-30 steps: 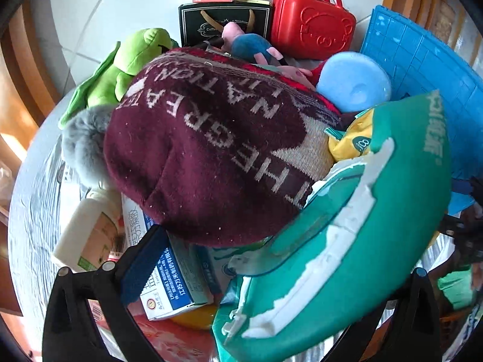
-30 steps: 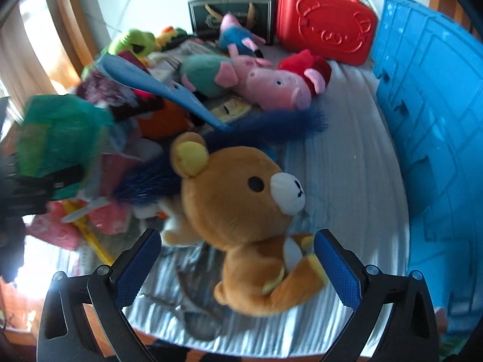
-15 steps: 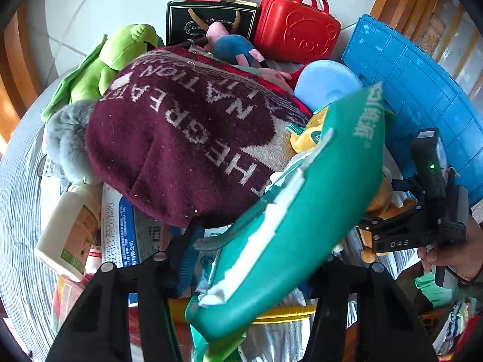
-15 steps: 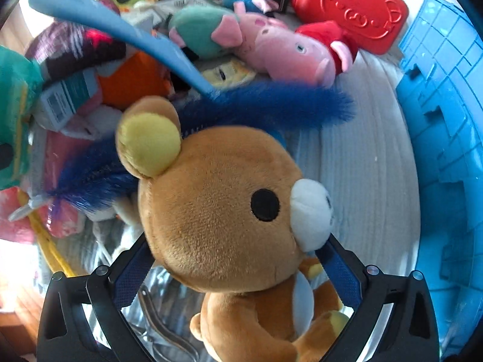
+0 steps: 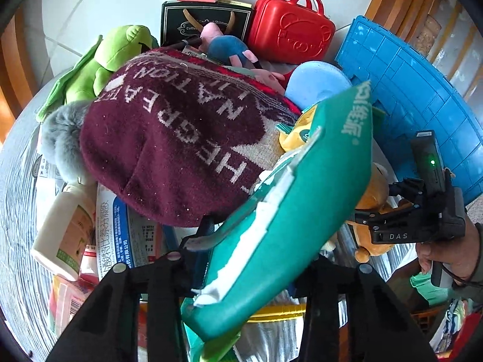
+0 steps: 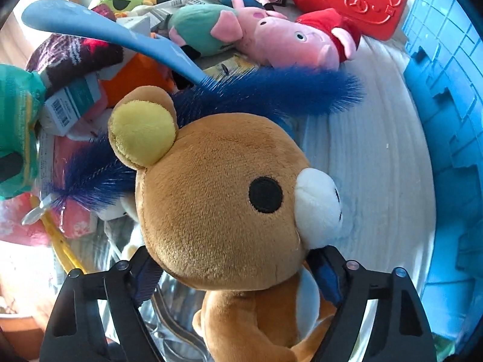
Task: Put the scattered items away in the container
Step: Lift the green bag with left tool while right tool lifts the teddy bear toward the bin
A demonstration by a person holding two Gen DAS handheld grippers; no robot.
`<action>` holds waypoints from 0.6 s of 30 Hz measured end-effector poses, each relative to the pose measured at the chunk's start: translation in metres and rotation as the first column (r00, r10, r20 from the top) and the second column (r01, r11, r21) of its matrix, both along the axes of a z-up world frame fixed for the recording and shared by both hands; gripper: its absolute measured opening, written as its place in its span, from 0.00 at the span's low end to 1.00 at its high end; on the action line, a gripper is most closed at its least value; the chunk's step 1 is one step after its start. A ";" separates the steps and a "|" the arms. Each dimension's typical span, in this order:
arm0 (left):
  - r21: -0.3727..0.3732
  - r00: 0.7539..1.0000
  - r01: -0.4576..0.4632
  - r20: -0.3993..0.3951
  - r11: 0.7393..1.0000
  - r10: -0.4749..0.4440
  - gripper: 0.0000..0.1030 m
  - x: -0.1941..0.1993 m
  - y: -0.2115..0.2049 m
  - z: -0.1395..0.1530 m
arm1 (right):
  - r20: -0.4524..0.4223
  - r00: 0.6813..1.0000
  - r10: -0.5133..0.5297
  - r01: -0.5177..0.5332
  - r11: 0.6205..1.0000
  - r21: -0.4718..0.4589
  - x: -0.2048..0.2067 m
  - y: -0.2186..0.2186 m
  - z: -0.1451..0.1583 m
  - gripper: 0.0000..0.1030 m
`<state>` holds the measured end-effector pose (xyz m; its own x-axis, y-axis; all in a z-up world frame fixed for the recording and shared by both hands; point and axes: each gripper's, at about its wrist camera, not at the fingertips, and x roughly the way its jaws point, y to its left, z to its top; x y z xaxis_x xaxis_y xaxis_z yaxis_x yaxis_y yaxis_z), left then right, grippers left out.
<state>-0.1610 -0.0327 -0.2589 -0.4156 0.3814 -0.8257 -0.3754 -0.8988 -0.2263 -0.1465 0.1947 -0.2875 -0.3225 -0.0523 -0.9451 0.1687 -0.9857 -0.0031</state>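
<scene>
My left gripper (image 5: pixel 244 256) is shut on a green snack packet (image 5: pixel 295 205) and holds it tilted above the pile. A maroon knit hat (image 5: pixel 181 144) lies just beyond it. My right gripper (image 6: pixel 235 268) is shut on the neck of a brown teddy bear (image 6: pixel 220 199), whose head fills the right wrist view. The right gripper with the bear (image 5: pixel 374 193) also shows at the right of the left wrist view. The blue plastic crate (image 6: pixel 446 120) stands at the right; in the left wrist view it (image 5: pixel 422 90) is at the upper right.
A heap of items covers the striped cloth (image 6: pixel 362 150): a blue feather duster (image 6: pixel 271 90), pink pig plush (image 6: pixel 289 45), green frog plush (image 5: pixel 105 57), white bottle (image 5: pixel 63 226), medicine boxes (image 5: pixel 120 226). A red toy suitcase (image 5: pixel 289 27) and black box (image 5: pixel 205 21) stand at the back.
My left gripper closed on the green packet and lifted it. My right gripper moved in around the teddy bear and closed on it.
</scene>
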 end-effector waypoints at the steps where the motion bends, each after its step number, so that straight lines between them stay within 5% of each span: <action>1: 0.008 1.000 -0.002 0.000 1.000 0.002 0.37 0.000 0.000 0.001 | -0.005 1.000 -0.002 0.002 1.000 0.000 -0.004 -0.002 0.002 0.81; 18: 0.086 0.999 -0.002 -0.040 0.996 0.005 0.35 0.010 -0.002 0.039 | -0.119 0.991 -0.057 0.049 0.997 -0.065 0.021 0.000 0.075 0.81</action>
